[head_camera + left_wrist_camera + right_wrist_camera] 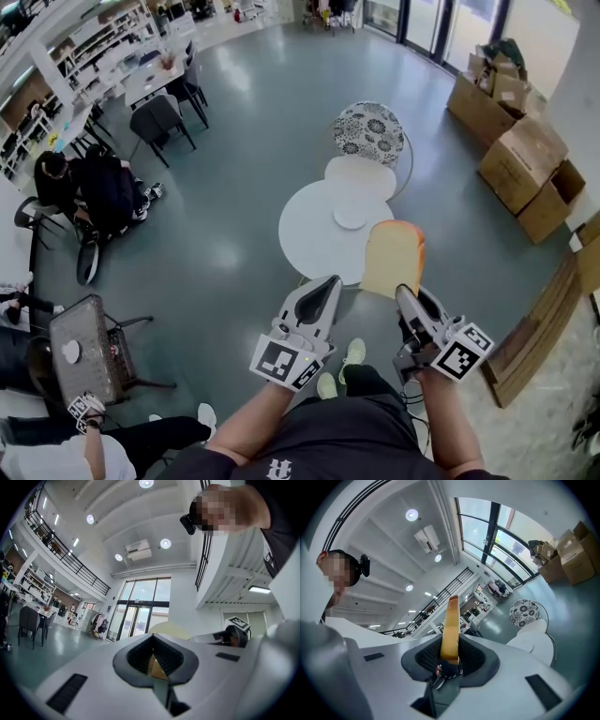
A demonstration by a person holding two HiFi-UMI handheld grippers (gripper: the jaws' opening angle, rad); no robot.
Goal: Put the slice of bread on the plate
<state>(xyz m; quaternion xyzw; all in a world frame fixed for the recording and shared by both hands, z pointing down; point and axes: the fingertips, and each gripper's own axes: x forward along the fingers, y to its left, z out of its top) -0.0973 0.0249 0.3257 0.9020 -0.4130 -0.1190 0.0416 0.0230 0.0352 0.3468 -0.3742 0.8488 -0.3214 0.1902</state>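
Left: a seated person [98, 192] on the grey floor [234, 122], well apart from you.

Left of centre: your left gripper [327, 284] has its jaws drawn together with nothing between them. The left gripper view shows the pads meeting.

Centre: the round white table [309, 239] lies ahead of both grippers. The plate [350, 217] sits on its right part. A patterned chair [368, 131] stands beyond it.

Right of centre: the slice of bread [394, 258] stands upright in the air, near the plate but not on it. Your right gripper [407, 295] is clamped on its lower edge, and the right gripper view shows the slice edge-on between the pads.

Far right: cardboard boxes [525, 159] along the wall.
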